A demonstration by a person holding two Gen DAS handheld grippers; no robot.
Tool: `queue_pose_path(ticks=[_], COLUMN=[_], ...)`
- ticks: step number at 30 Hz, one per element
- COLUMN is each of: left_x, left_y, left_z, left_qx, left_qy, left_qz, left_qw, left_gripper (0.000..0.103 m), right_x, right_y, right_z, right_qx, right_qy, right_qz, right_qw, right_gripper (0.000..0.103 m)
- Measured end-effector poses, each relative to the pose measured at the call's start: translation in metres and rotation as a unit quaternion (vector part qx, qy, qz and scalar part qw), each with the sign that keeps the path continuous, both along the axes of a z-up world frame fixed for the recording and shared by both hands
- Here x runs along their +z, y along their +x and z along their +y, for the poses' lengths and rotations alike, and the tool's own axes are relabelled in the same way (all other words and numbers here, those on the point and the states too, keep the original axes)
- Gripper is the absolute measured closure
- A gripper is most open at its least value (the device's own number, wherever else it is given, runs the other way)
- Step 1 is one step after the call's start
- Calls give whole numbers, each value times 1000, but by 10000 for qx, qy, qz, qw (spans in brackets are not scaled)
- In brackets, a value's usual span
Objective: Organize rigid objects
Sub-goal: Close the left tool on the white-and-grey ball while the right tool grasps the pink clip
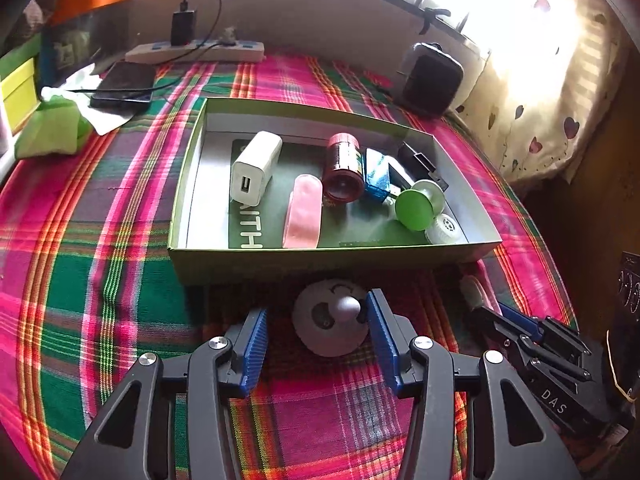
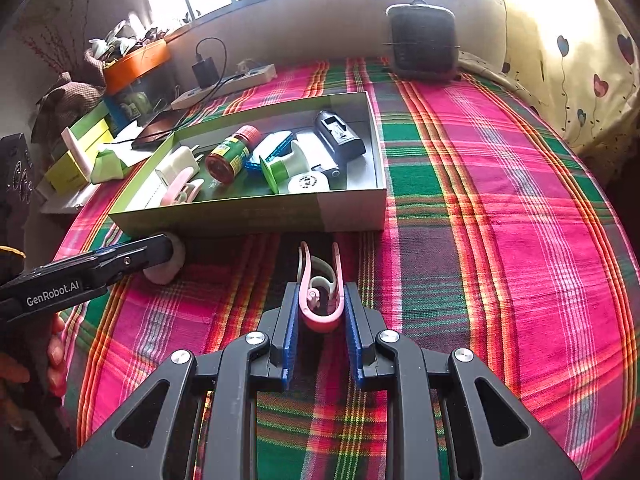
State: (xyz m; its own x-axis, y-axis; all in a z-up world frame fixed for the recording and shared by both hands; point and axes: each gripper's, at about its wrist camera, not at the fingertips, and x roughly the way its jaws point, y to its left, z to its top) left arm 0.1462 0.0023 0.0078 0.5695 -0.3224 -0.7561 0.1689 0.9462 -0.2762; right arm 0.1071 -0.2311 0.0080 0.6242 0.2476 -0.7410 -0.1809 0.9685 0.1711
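Left gripper (image 1: 316, 322): jaws apart around white disc (image 1: 330, 326); right pad touches its knob, left pad clear.
Disc: on plaid cloth (image 1: 120, 240), just below box (image 1: 332, 258).
Box: 12 o'clock of both grippers; holds charger (image 1: 256, 168), red-capped bottle (image 1: 343, 170), green spool (image 1: 418, 204).
Right gripper (image 2: 320, 312): clenched on pink clip (image 2: 322, 300), clip at 6 o'clock of box.

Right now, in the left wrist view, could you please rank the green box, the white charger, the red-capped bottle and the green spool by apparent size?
1. green box
2. white charger
3. red-capped bottle and green spool: these look alike, so no ranking.
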Motion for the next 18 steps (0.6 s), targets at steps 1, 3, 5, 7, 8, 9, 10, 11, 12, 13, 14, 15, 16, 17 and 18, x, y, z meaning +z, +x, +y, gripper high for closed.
queue_pose_path(ticks=[1, 3, 5, 7, 8, 9, 10, 11, 12, 13, 14, 15, 16, 17, 18], left_x=[0, 0, 0, -1, -1, -1, 0, 0, 0, 0, 0, 0, 0, 1, 1], left_y=[0, 0, -1, -1, -1, -1, -1, -1, -1, -1, -2, -2, -2, -2, -3], left_z=[0, -1, -1, -3, -4, -4, -4, -3, -3, -3, -3, -3, -3, -3, -3], left_qx=[22, 36, 20, -14, -10, -5, -1, 5, 9, 13, 19, 21, 23, 28, 35], left_qy=[12, 30, -18, -83, -66, -57, -60, -74, -80, -86, -88, -89, -89, -92, -76], left_qz=[-2, -18, -14, 12, -5, -11, -10, -6, -6, -7, -15, -25, -33, -43, -46], left_qw=[10000, 10000, 10000, 10000, 10000, 10000, 10000, 10000, 10000, 10000, 10000, 10000, 10000, 9999, 10000], left_gripper=[57, 58, 69, 70, 70, 70, 70, 70, 70, 71, 71, 72, 73, 73, 73], right_x=[0, 0, 0, 0, 0, -1, -1, -1, -1, -1, -1, -1, -1, -1, -1], right_y=[0, 1, 1, 1, 2, 2, 2, 2, 2, 2, 2, 1, 2, 2, 2], right_z=[0, -2, -2, -3, -3, -3, -4, -4, -4, -4, -5, -4, -5, -5, -5], right_qx=[11, 26, 36, 44, 46, 47, 49, 50, 50, 51, 52, 52, 53, 52, 53], right_qy=[13, 53, 69, 78, 92, 104, 117, 129, 135, 144, 147, 146, 147, 150, 150], right_qz=[2, 7, 8, 9, 10, 12, 13, 14, 15, 15, 15, 15, 15, 15, 15], right_qw=[10000, 10000, 10000, 10000, 9999, 9999, 9999, 9999, 9999, 9999, 9999, 9999, 9999, 9999, 9999], right_gripper=[80, 80, 80, 80, 80, 80, 80, 80, 80, 80, 80, 80, 80, 80, 80])
